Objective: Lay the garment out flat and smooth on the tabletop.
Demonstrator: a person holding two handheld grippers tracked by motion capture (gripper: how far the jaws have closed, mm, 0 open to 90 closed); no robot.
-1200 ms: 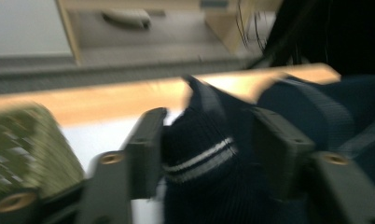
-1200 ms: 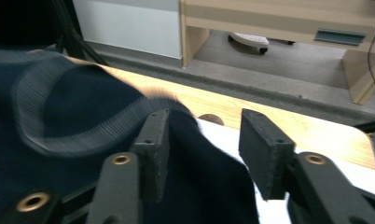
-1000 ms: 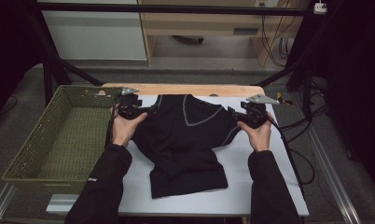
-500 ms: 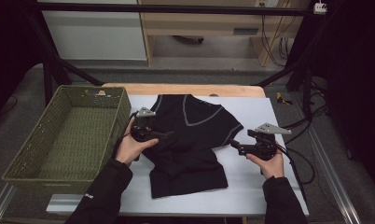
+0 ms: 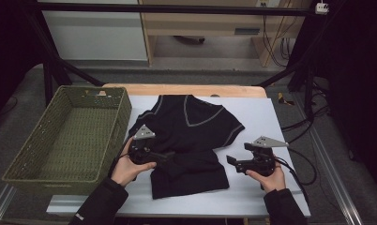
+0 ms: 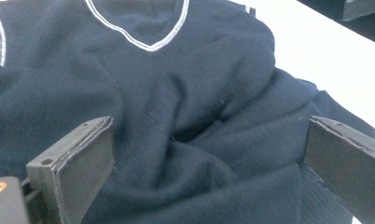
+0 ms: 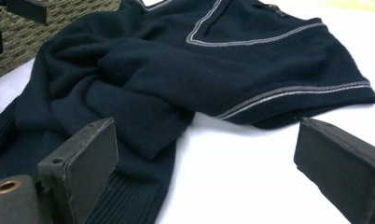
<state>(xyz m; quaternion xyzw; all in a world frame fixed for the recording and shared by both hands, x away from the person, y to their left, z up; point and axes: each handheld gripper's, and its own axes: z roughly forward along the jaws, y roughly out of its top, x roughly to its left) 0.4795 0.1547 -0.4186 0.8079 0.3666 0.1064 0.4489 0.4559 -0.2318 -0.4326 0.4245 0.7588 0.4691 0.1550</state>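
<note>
Now the left gripper (image 5: pixel 170 157) is hovering jaws wide, nothing between them, over the folded sleeve of the navy V-neck sweater (image 5: pixel 189 133) at frame centre; the right gripper (image 5: pixel 231 161), having just been opening, is waiting empty beside its hem, ready for another fold.

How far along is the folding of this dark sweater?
Early. Done: both sleeves of the sweater look folded in across its body. In hand: nothing; the left gripper hovers over the fabric and the right gripper beside it, jaws open. Left: folding the body and, probably, moving it to the empty basket.
</note>
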